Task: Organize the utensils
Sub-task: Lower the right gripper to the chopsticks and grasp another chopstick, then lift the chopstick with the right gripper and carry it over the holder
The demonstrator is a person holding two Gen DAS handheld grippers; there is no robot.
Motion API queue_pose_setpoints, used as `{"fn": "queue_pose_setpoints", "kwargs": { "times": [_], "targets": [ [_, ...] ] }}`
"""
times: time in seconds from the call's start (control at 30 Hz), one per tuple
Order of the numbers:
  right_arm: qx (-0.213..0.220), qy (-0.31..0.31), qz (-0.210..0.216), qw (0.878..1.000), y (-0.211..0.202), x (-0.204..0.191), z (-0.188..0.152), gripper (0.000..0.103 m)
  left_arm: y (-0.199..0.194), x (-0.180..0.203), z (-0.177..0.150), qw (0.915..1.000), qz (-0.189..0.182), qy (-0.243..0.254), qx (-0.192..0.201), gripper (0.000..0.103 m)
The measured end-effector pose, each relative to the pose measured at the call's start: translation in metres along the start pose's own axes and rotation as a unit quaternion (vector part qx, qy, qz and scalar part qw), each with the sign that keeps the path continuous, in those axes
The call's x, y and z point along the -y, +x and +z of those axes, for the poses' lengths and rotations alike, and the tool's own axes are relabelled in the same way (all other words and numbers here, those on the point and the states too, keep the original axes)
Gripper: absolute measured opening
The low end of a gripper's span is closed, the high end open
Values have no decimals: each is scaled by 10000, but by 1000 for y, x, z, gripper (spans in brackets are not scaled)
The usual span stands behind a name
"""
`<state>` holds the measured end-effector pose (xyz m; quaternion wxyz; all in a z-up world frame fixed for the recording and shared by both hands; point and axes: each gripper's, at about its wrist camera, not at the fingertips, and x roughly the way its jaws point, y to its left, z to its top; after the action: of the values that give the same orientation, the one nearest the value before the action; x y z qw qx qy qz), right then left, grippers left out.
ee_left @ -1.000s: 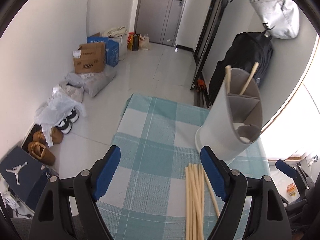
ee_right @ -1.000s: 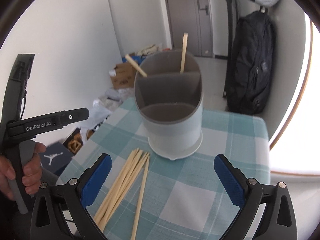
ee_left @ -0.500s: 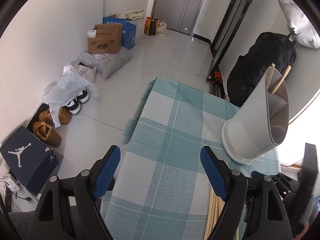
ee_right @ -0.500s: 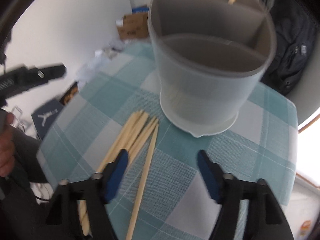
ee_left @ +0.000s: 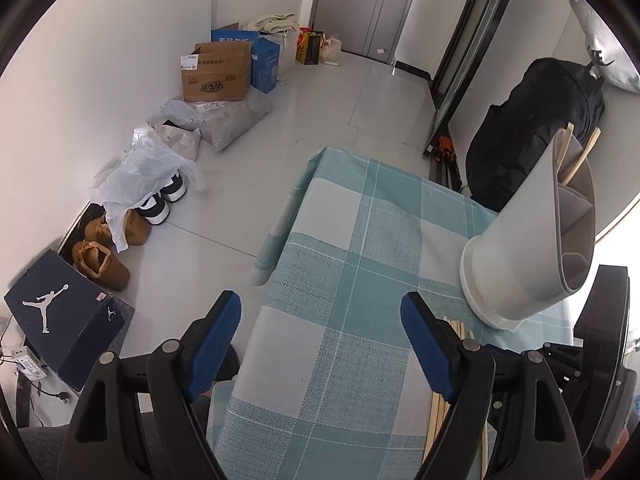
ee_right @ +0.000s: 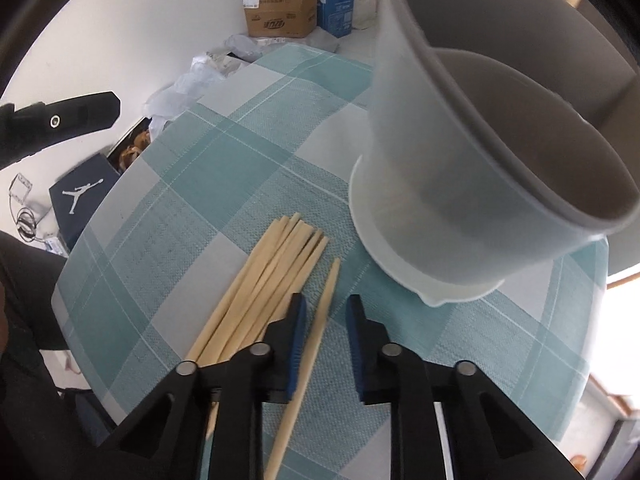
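Chopstick point(ee_right: 316, 336) beside the holder point(ee_right: 460, 184): light, stiff, slippery. Your right gripper point(ee_right: 325, 344) straddles it narrowly, unclosed; pinch mid-shaft. Left gripper point(ee_left: 320, 344) gapes wide, empty.

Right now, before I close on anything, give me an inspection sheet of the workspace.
Surface: checked teal tablecloth, flat.
Job's things: grey utensil holder upright, two chopsticks already in its far compartment; loose bundle of chopsticks beside its base; single chopstick lying apart.
Clutter: nothing seen on the table.
Grippers: right claw open, narrowed astride the single chopstick, pads not touching; left claw open wide, empty.
Cables: cord on the floor.
Surroundings: shoebox, shoes, cardboard boxes, black backpack.
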<state>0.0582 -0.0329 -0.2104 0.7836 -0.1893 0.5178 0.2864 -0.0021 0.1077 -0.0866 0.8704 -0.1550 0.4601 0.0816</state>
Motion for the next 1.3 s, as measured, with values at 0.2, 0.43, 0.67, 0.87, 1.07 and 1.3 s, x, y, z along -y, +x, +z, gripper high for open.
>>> {"fn": "queue_pose_setpoints", "kwargs": {
  "times": [0.2,0.43,0.67,0.87,1.07,1.3],
  "targets": [
    [67,186,83,9998,1,2,1,6,7,4,-3,9998,-31,111,-160,79],
    [591,686,291,9955,-20,15,-8,5,19,14,-13,9981,-128,255,-541,79],
    [1042,870,464,9897,-48,26,-17,5,28,28,-26,9947,-105,492,-892,79],
    [1334,949,565,9849,-67,31,-21,5,29,39,-35,9923,-104,728,-1002,79],
    [1604,1034,700,9791,-82,38,-26,5,32,51,-42,9897,-49,988,-1035,79],
    [1947,1490,942,9649,-103,67,-42,5,36,59,-45,9868,202,1239,-1023,79]
  ]
}}
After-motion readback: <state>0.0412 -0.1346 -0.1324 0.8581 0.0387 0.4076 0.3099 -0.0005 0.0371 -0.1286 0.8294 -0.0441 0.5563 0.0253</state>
